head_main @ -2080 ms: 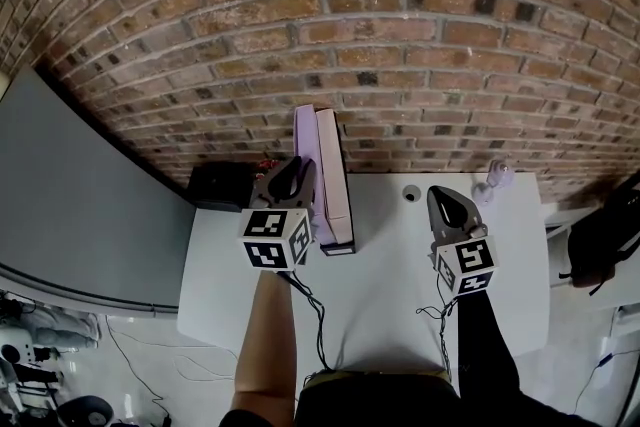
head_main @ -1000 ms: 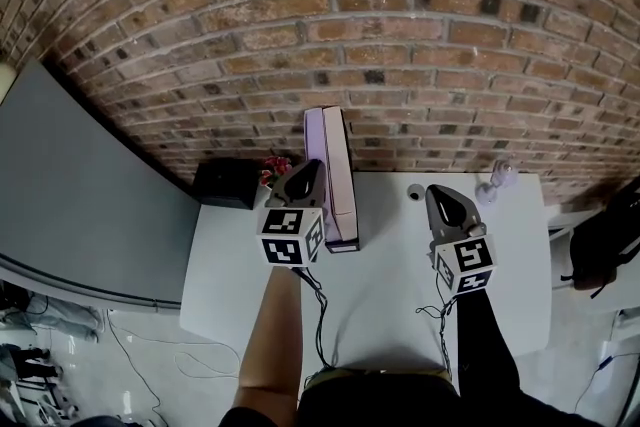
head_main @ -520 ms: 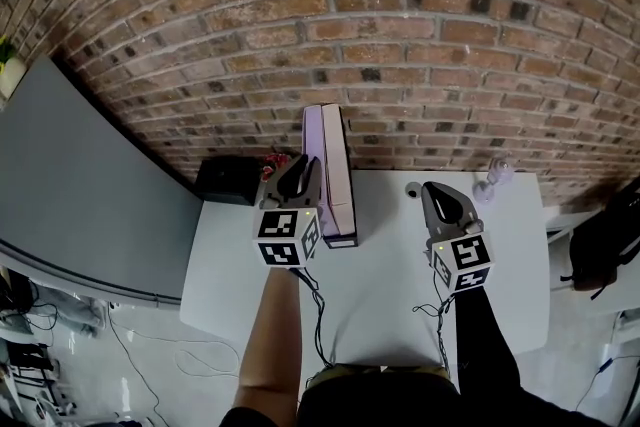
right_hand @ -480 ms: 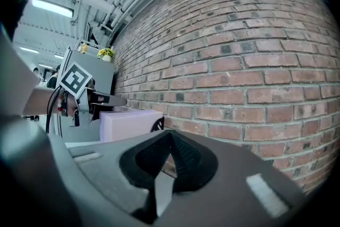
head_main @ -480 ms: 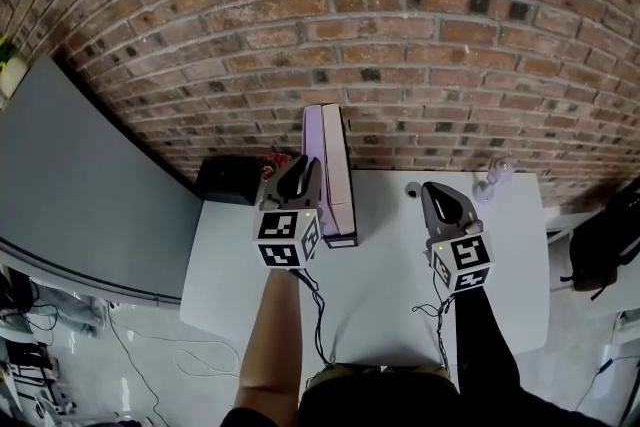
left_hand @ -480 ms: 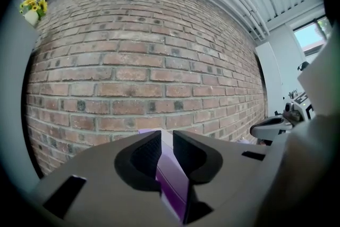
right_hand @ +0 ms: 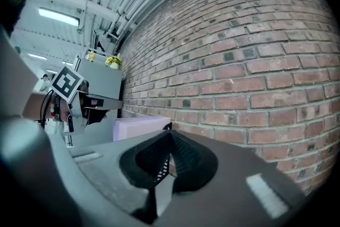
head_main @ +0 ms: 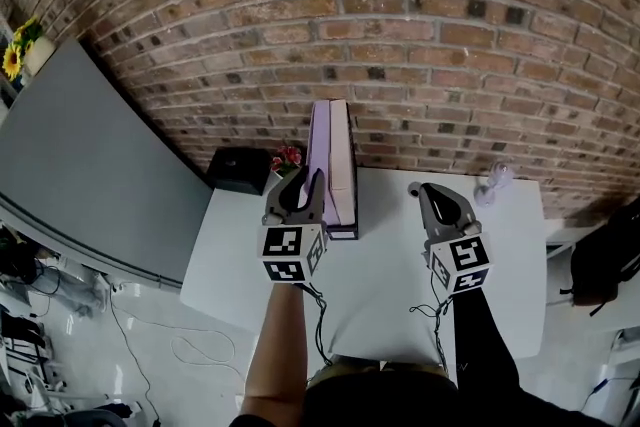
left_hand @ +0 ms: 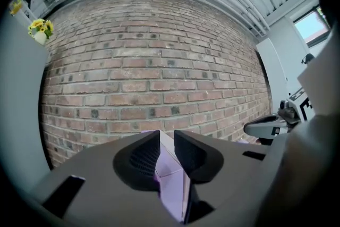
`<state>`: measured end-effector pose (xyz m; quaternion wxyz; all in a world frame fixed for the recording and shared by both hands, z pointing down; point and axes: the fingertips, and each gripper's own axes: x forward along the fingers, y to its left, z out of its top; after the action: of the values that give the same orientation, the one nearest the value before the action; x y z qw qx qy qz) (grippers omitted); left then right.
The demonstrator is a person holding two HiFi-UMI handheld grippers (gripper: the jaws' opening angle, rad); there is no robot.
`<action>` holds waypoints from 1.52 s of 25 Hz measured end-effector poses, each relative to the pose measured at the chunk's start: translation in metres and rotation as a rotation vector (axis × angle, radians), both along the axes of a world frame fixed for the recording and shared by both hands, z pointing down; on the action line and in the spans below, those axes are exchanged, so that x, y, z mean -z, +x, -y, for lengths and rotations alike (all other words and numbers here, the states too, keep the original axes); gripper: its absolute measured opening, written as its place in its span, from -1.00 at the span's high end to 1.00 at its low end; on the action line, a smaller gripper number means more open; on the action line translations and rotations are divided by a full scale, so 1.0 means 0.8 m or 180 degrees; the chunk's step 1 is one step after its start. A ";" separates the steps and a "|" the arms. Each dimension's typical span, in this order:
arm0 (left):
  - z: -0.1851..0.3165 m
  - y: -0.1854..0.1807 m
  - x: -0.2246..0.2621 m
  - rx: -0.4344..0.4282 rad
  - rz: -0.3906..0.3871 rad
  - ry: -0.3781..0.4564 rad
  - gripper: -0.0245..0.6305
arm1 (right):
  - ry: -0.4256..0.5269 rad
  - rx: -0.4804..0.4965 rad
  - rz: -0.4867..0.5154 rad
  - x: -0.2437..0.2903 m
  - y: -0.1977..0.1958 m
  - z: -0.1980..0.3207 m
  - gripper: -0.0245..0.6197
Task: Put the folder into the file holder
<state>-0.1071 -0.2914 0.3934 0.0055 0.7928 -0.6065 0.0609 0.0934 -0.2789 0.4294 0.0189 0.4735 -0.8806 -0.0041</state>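
A lilac folder (head_main: 321, 153) stands upright beside a pink one (head_main: 341, 165) in the dark file holder (head_main: 341, 233), at the back of the white table (head_main: 370, 295) against the brick wall. My left gripper (head_main: 305, 181) is just left of the holder. Its jaws have just been opening. In the left gripper view the left gripper (left_hand: 167, 136) shows a narrow gap, and the lilac folder (left_hand: 171, 183) shows through it, with no pad pressing on it. My right gripper (head_main: 426, 192) hovers to the right, shut and empty. In its own view the right gripper (right_hand: 170, 134) has its pads touching.
A black box (head_main: 240, 171) and a small pot of red flowers (head_main: 288, 158) sit left of the holder. A clear bottle (head_main: 497, 178) stands at the back right. A grey partition (head_main: 90, 155) borders the table's left side, and a black bag (head_main: 608, 255) lies to the right.
The left gripper has drawn back a little from the wall toward me, and its jaws now stand apart. The folder stays upright in the holder. The right gripper has shifted only slightly.
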 end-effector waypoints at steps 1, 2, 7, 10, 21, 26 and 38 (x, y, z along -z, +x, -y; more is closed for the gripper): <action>-0.009 0.001 0.001 0.0027 0.0010 0.0018 0.65 | 0.0006 0.0029 0.0006 0.001 0.000 -0.004 0.92; -0.017 0.003 0.003 0.0055 0.0022 0.0035 0.64 | 0.0011 0.0059 0.0012 0.002 0.000 -0.008 0.92; -0.062 0.011 0.004 0.0175 0.0098 0.0094 0.63 | 0.0031 0.0190 0.0037 0.003 -0.004 -0.033 0.92; -0.083 0.017 0.004 0.0215 0.0120 0.0108 0.62 | 0.0025 0.0245 0.0045 0.002 -0.003 -0.045 0.92; -0.128 0.025 0.001 0.0217 0.0127 0.0150 0.59 | 0.0031 0.0255 0.0093 0.006 -0.007 -0.068 0.92; -0.135 0.020 0.007 0.0106 0.0096 0.0218 0.59 | 0.0070 0.0176 0.0059 0.015 -0.019 -0.081 0.92; -0.163 -0.016 0.013 -0.0368 0.0032 0.0252 0.59 | 0.0132 -0.0230 -0.0004 0.036 -0.062 -0.132 0.92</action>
<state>-0.1199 -0.1614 0.3833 -0.0324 0.8257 -0.5617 0.0410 0.0435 -0.1731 0.4007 0.0098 0.5052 -0.8627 -0.0219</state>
